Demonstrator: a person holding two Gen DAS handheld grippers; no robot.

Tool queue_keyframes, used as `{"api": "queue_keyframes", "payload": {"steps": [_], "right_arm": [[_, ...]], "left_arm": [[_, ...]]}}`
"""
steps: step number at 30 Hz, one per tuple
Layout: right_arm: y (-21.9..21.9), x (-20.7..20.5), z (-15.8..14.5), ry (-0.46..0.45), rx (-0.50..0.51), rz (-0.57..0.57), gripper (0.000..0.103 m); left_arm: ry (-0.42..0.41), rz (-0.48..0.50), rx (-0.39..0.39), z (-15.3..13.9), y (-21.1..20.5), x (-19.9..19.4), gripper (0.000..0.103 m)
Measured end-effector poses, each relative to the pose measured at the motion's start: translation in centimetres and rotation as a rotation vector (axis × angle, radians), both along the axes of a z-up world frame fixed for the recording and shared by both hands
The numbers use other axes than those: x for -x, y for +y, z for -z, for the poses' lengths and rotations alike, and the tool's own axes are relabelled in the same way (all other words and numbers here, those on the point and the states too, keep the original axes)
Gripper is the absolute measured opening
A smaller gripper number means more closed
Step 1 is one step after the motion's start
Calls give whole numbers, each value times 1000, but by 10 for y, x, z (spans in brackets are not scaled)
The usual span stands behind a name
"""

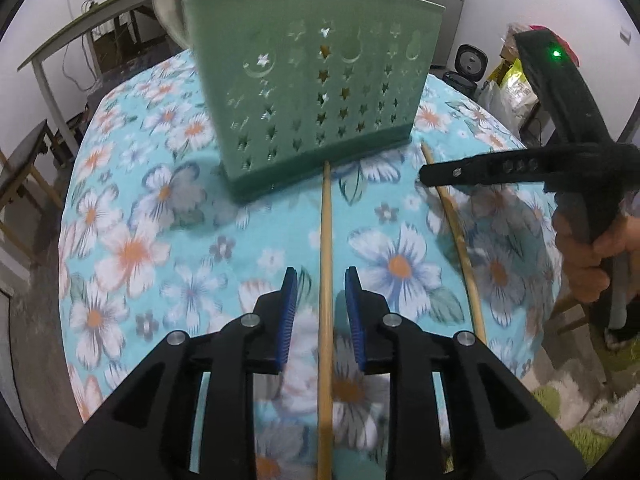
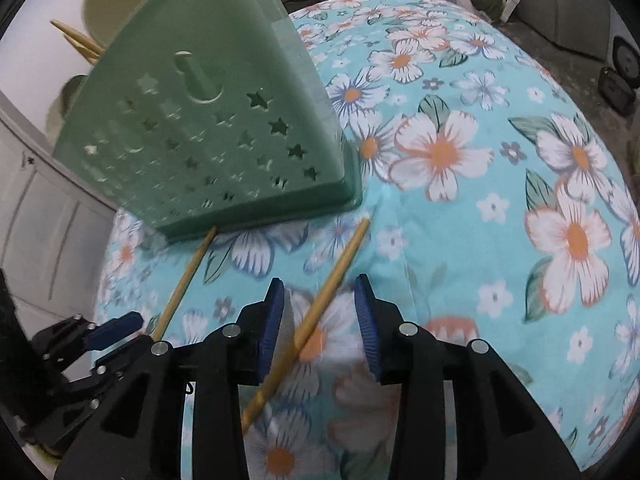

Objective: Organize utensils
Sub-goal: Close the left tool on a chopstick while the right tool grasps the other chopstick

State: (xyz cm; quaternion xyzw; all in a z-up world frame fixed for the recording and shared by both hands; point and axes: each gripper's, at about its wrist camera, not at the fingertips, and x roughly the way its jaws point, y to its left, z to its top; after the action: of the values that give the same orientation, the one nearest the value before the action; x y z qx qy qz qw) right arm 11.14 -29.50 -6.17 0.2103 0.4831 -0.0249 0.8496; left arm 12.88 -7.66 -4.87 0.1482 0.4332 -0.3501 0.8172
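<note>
Two bamboo chopsticks lay on a round table [image 1: 132, 216] covered in a turquoise floral cloth, both running from the near edge toward a green utensil holder [image 1: 316, 92] pierced with star and moon cut-outs, which stood upright at the far side.

Starting at the left, the left gripper [image 1: 320, 280] pointed down at the cloth with its blue-padded jaws parted a little. The left chopstick [image 1: 326, 264] ran straight between them, touching neither pad [image 1: 289, 312], so nothing was gripped. Its far tip lay right at the holder's base.

Further right, the right chopstick [image 1: 454, 232] lay at a slight slant, its far tip near the holder's right corner (just beside the base, not under it). In the right wrist view this stick [image 2: 320, 304] crossed diagonally through the gap of the right gripper [image 2: 320, 286], whose jaws stood somewhat wider apart than the left's. The stick passed close to the left pad [image 2: 272, 320]; whether it touched is unclear, but it was not clamped and rested on the cloth.

At the far right of the left wrist view, a hand [image 1: 592, 256] gripped the black handle of the right tool.

More chopstick ends and pale rounded utensil tops showed above the holder's rim.
</note>
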Motion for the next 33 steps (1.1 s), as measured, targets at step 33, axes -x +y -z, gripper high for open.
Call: {"api": "queue_keyframes", "payload": {"steps": [33], "right_arm": [[-21,-1,3,-36,-49,52,6]], "left_arm": [[-29,-21,0,20,-67,-51,5]]}}
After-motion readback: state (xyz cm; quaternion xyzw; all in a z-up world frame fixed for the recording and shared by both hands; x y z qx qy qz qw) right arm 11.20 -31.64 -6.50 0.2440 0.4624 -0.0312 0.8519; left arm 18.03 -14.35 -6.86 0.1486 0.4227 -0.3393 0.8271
